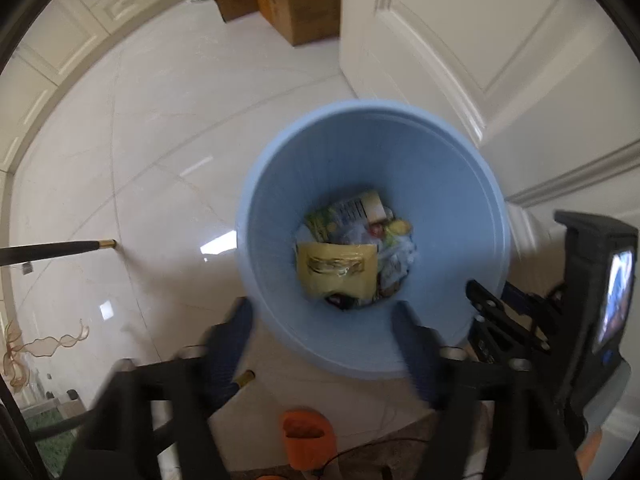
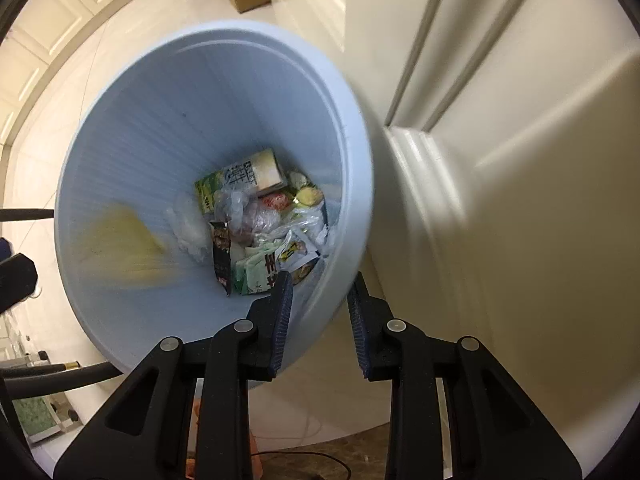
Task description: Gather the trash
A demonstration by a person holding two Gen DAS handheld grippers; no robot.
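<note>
- Glossy cream floor tiles with thin grout lines fill most of what I see, catching window glare in bright patches.
- My landmark is the pale blue bin, standing on that floor close beside a cream panelled door.
- Beyond the bin, against the far wall, sit brown cardboard boxes, with cream panelled cabinets curving away to their left.
- Left of the bin, a dark furniture leg with a brass tip touches the floor; a second brass tip shows nearer me.
- On my side of the bin, an orange slipper lies on the floor.
- Inside the bin, at the bottom, lies the trash: a yellow packet on top of a green-and-white carton, clear plastic wrappers and other packets.
- In the right wrist view the yellow packet is only a blur against the bin's inner wall.
- My left gripper hangs over the bin's near rim, fingers well apart, nothing between them.
- My right gripper straddles the bin's rim, one finger inside and one outside, a gap visible between pads and wall; not gripping.
</note>
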